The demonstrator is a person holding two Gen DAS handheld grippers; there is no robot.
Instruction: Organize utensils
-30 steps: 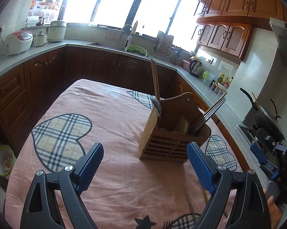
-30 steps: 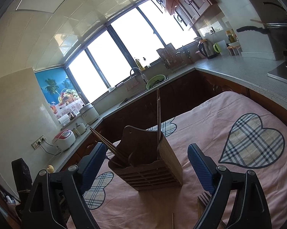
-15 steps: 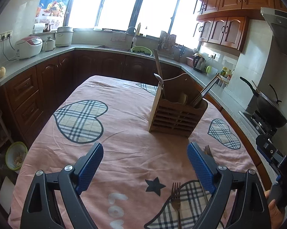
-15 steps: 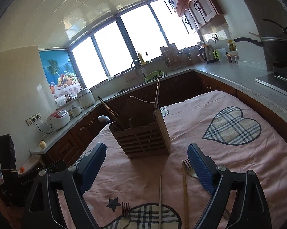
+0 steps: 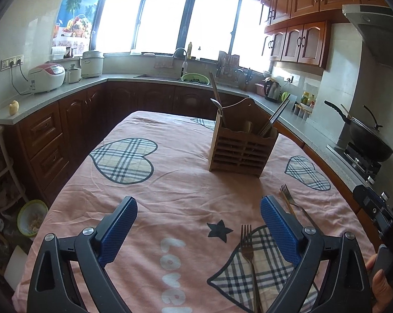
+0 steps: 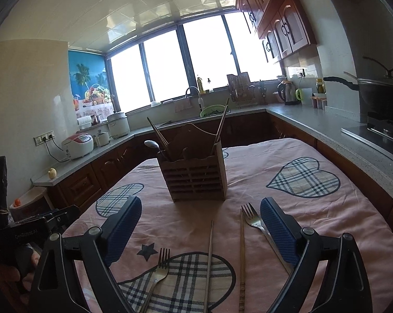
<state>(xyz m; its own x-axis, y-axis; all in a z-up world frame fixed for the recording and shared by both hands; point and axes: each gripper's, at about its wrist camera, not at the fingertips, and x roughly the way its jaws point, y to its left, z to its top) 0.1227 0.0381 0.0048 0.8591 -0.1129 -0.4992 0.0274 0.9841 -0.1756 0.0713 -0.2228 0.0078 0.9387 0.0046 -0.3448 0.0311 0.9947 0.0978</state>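
Observation:
A wooden slatted utensil holder [image 5: 242,149] stands on the pink tablecloth, holding chopsticks and a spoon; it also shows in the right wrist view [image 6: 195,176]. Nearer me lie two forks [image 6: 259,225] [image 6: 158,270] and two chopsticks [image 6: 210,258] [image 6: 242,255]. In the left wrist view a fork [image 5: 248,253] lies by the plaid heart and another fork [image 5: 291,200] beside the right finger. My left gripper [image 5: 199,221] is open and empty above the cloth. My right gripper [image 6: 200,221] is open and empty above the loose utensils.
The table [image 5: 175,195] is ringed by dark wood counters [image 5: 73,114]. A wok on the stove [image 5: 366,140] sits to the right. A rice cooker [image 5: 46,77] and pots stand on the left counter. A bowl [image 5: 30,216] lies on the floor at left.
Both grippers have pulled back and away from the holder, bringing the forks and chopsticks on the cloth into view. Both stay open.

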